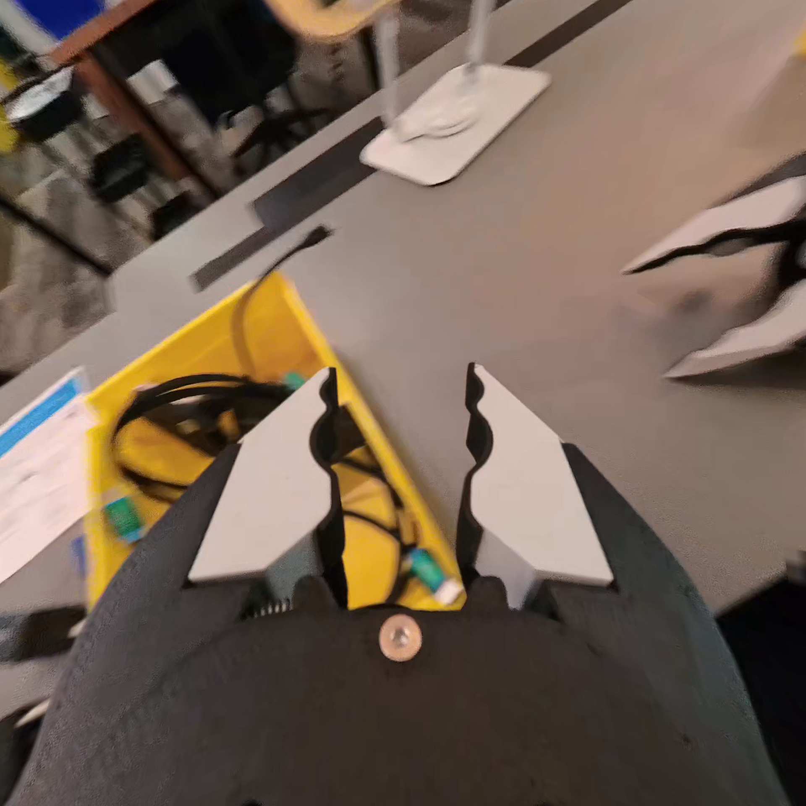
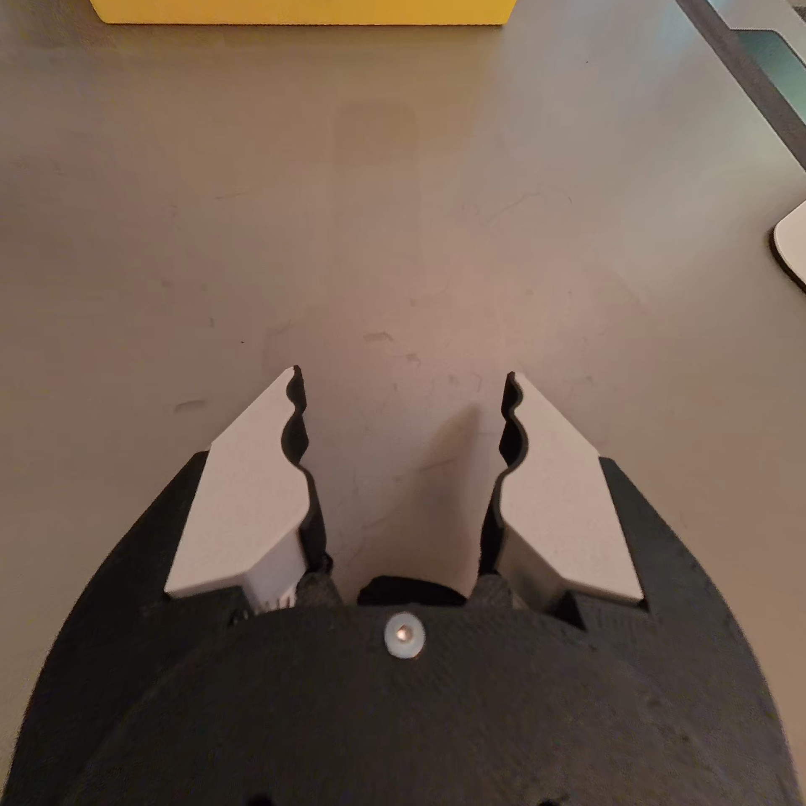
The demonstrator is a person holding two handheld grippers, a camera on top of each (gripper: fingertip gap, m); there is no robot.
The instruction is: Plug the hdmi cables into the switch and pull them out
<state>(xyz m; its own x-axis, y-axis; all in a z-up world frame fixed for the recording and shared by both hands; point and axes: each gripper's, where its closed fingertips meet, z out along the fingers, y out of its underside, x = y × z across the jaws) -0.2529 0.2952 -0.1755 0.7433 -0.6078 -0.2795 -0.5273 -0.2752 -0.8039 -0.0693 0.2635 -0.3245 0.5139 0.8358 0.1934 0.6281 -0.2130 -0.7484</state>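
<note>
1. The left gripper [image 1: 401, 370] hangs above a grey table [image 1: 501, 305], its two fingers spread apart with nothing between them.
2. In the left wrist view, a yellow bin [image 1: 209, 344] sits on the table at about 9 o'clock from the fingertips; the left finger [image 1: 279, 471] covers part of its right half.
3. Inside the bin lie coiled black cables [image 1: 192, 388] with green-tipped plugs [image 1: 124, 519]; one more green plug [image 1: 421, 565] lies at the bin's near corner, at 6 o'clock from the fingertips. One cable end [image 1: 301, 246] reaches over the bin's far wall onto the table at 11 o'clock.
4. Whether the switch is among the tangle cannot be told, as the picture is blurred.
5. A white paper with a blue band [image 1: 39, 458] lies just beside the bin's left wall, at 9 o'clock.
6. A white flat stand base [image 1: 458, 117] with thin upright posts rests on the table at 12 o'clock, well apart from the bin.
7. A dark strip [image 1: 314, 183] runs along the table's far side at 11 o'clock; blurred chairs and desks lie beyond.
8. The right gripper [image 1: 645, 322] shows at 3 o'clock in the left wrist view, over bare table.
9. In its own view the right gripper [image 2: 403, 370] has its fingers spread and holds nothing, with only bare table between them.
10. There the bin's yellow wall [image 2: 301, 11] lies at 12 o'clock, well apart from the fingertips, with nothing between; a white rounded corner [image 2: 791, 248] shows at 2 o'clock.
</note>
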